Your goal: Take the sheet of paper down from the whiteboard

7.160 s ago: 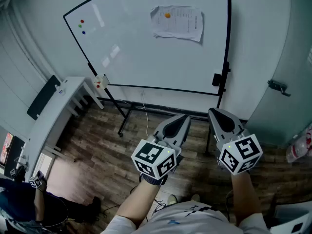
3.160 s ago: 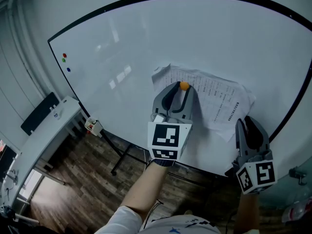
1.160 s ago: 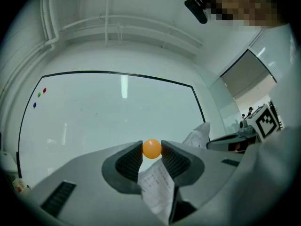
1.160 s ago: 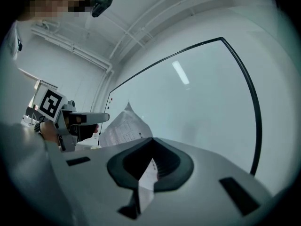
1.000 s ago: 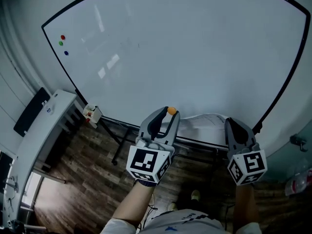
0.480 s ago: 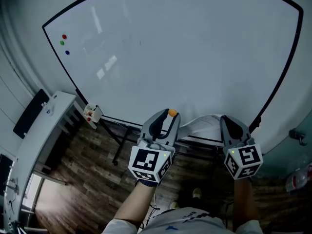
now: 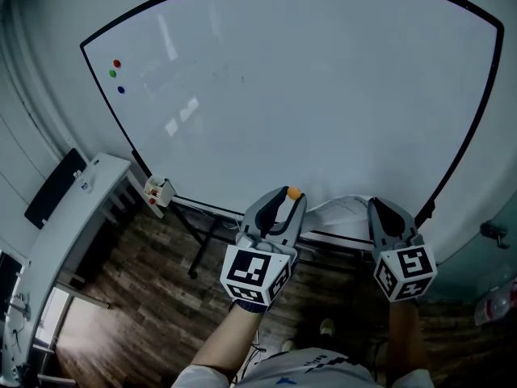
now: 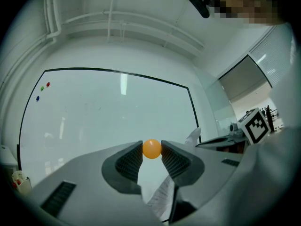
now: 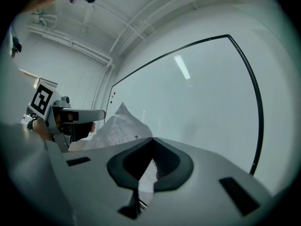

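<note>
The sheet of paper point(image 7: 343, 209) is hanging free of the whiteboard point(image 7: 307, 87), whose face is showing bare except for three small coloured dots point(image 7: 116, 75) near its upper left corner; the sheet is sitting low, in front of the board's bottom rail, and is lying crumpled between the two tools; the right gripper point(image 9: 149, 160) is pinching it, jaws pressed together on one edge, with the printed page running up and away to that gripper's left, toward the other hand; the left gripper point(image 8: 152, 150) is clamping a small orange magnet point(image 8: 152, 148) at the very tips of its jaws, and the paper's loose end is showing just below and behind those tips; whether it is touching them I cannot tell; so the sheet's long run is going sideways, right hand to left, and only the right hand is actually carrying it; to my eye the taking-down is as good as done, and whatever is coming next is hinging on that loose left end clearing the magnet hand, while the board is standing ahead of and above the left tips, apart from them, should the magnet be going back
</note>
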Motion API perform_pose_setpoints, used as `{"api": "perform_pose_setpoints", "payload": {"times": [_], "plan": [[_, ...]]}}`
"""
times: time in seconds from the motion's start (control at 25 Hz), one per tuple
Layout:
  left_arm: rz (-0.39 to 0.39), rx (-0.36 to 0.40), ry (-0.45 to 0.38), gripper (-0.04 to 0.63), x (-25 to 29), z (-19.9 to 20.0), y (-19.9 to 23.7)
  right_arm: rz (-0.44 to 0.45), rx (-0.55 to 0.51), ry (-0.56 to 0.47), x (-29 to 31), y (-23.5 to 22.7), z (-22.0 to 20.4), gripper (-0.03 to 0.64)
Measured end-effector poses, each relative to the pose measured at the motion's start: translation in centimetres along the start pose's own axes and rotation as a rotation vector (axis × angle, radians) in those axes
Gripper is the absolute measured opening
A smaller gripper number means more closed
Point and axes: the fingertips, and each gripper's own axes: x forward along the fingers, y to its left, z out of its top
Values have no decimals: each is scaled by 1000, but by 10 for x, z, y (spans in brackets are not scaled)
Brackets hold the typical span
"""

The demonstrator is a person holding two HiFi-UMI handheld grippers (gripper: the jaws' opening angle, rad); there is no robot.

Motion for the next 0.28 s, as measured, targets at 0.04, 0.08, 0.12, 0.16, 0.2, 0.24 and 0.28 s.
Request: {"api": "perform_pose_setpoints", "payload": {"times": [0.04, 0.08, 0.12, 0.16, 0.2, 0.24, 0.28], "plan": [[0, -1, 0, 133, 0, 0, 0, 0, -1, 1, 0, 0, 0, 12], [-1, -2, 1, 133, 1, 0, 1, 0, -2, 3, 1, 0, 0, 12], [-1, -3, 2, 133, 1, 0, 1, 0, -3, 5, 2, 0, 0, 12], [-2, -4, 3, 133, 2, 0, 2, 1, -4, 7, 3, 0, 1, 12], [-2, -6, 4, 133, 2, 0, 3, 2, -5, 8, 4, 1, 1, 12], [-2, -7, 4, 133, 3, 0, 4, 3, -6, 10, 4, 1, 1, 12], [-3, -9, 5, 133, 3, 0, 4, 4, -7, 12, 5, 2, 1, 12]]}}
